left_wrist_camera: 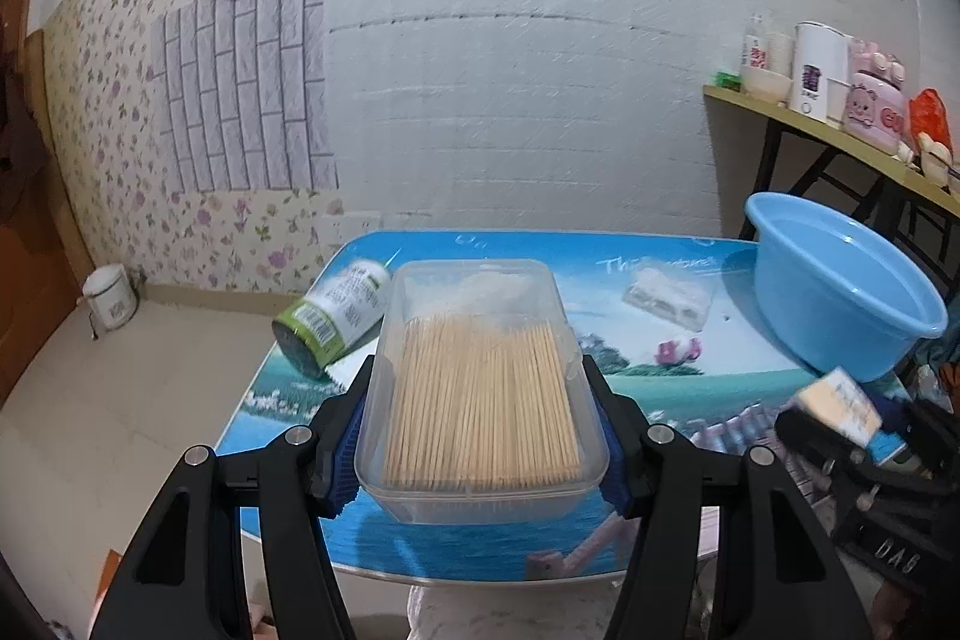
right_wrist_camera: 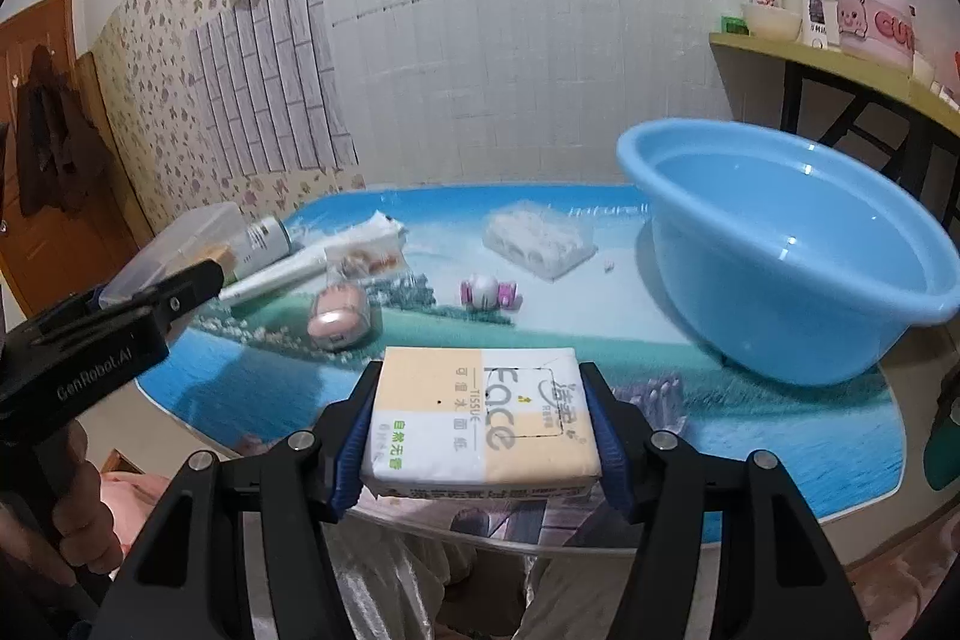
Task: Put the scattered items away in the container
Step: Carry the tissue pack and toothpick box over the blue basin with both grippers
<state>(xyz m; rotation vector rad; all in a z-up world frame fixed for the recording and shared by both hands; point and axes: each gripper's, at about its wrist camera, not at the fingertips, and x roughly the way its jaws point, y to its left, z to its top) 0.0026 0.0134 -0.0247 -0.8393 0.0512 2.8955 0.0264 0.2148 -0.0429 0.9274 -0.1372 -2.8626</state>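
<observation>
While claws grip, basin beside.

The glossy counter printed with a blue sea scene carries a light blue plastic basin, a clear packet of white blocks, a small pink-and-white toy, a pink oval case, a white tube and a green-labelled bottle lying on its side.
</observation>
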